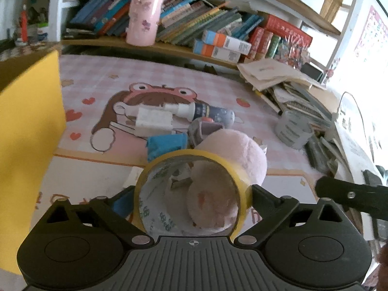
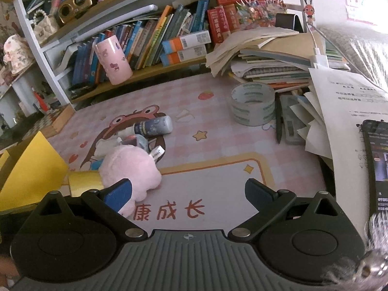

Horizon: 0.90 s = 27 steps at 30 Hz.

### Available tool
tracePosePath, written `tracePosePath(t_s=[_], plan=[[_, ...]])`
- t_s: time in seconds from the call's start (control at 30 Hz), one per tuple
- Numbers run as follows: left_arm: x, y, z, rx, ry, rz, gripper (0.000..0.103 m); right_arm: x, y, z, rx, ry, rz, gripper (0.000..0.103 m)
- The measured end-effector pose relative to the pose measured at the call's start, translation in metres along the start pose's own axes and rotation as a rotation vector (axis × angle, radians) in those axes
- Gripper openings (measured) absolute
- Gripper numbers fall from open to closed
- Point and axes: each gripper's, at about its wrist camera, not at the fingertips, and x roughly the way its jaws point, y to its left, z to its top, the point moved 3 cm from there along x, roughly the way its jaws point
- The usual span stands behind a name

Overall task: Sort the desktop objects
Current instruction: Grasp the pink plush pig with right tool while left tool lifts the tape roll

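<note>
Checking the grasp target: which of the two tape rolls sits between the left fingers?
The yellow tape roll, on edge between them; the grey-white roll lies flat by the paper stack.

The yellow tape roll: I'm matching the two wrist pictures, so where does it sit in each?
Left wrist: yellow tape roll low centre, between the left gripper's fingers, seen end-on.
Right wrist: low left edge, partly hidden behind the right gripper's left finger.
Shared landmark: the pink plush toy beside it.
</note>
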Motion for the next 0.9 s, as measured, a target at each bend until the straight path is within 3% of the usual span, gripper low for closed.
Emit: tracePosePath(t_s=[0.13, 0.37, 0.57, 0.9], plan=[[-0.031, 0.0, 0.001, -0.028, -0.058, -0.007, 0.098, 0.004, 0.006, 0.002, 0.002, 0.006, 0.029, 0.101], [-0.084, 0.015, -0.01, -0.111, -0.121, 0.06, 0.098, 0.023, 0.024, 0.008, -0.014, 0.036, 0.1, 0.101], [-0.12, 0.025, -0.022, -0.202, -0.16, 0.111, 0.098, 0.051, 0.057, 0.013, -0.139, 0.091, 0.148, 0.101], [-0.148, 0.026, -0.039, -0.218, -0.181, 0.191, 0.098, 0.098, 0.081, 0.001, -0.273, 0.172, 0.131, 0.1]])
